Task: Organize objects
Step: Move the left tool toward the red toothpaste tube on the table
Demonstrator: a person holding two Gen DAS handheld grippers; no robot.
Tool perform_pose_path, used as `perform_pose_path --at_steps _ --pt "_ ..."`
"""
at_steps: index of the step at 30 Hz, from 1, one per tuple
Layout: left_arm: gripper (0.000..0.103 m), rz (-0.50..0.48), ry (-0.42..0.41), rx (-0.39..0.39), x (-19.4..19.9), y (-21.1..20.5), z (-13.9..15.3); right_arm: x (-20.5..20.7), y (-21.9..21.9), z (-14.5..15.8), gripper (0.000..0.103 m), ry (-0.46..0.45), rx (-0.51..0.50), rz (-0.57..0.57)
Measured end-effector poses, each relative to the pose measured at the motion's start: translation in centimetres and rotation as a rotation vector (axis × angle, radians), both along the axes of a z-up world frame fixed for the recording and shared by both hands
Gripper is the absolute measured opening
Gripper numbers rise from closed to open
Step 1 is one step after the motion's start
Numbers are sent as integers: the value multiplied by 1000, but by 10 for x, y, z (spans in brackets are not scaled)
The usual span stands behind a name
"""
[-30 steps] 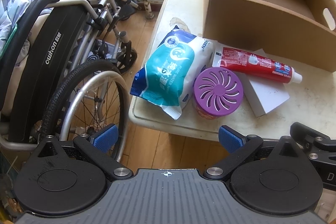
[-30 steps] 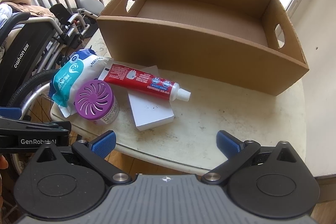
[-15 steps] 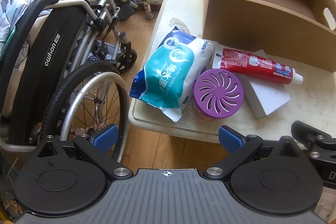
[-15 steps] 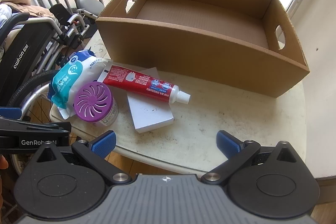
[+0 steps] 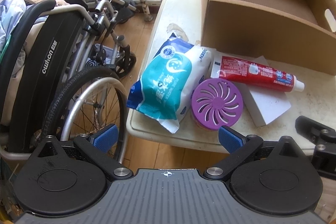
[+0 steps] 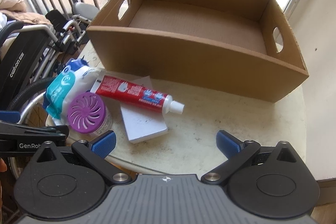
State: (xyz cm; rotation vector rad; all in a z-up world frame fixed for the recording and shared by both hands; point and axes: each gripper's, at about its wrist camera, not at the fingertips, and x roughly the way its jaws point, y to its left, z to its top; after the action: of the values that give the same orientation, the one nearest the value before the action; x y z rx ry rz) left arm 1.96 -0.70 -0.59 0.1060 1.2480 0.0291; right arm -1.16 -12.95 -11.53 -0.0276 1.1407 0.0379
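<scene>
Toothpaste tube [image 6: 134,93] on white box [image 6: 145,125], beyond both grippers' spread, empty fingers [image 6: 104,143].

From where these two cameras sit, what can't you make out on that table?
- Cardboard box: left wrist view cuts off its right end at the frame edge.
- White block: toothpaste tube lies across it, hiding part.
- Purple-lidded jar: label text too small and blurred.
</scene>
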Motion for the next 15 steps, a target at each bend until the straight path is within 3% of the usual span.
perform_pose_path --at_steps 9,15 --pt "102 -2 -62 -43 11 -5 9 15 -24 -2 103 -33 5 -2" --pt "100 7 -93 -82 20 -7 16 22 -35 -8 103 -67 27 79"
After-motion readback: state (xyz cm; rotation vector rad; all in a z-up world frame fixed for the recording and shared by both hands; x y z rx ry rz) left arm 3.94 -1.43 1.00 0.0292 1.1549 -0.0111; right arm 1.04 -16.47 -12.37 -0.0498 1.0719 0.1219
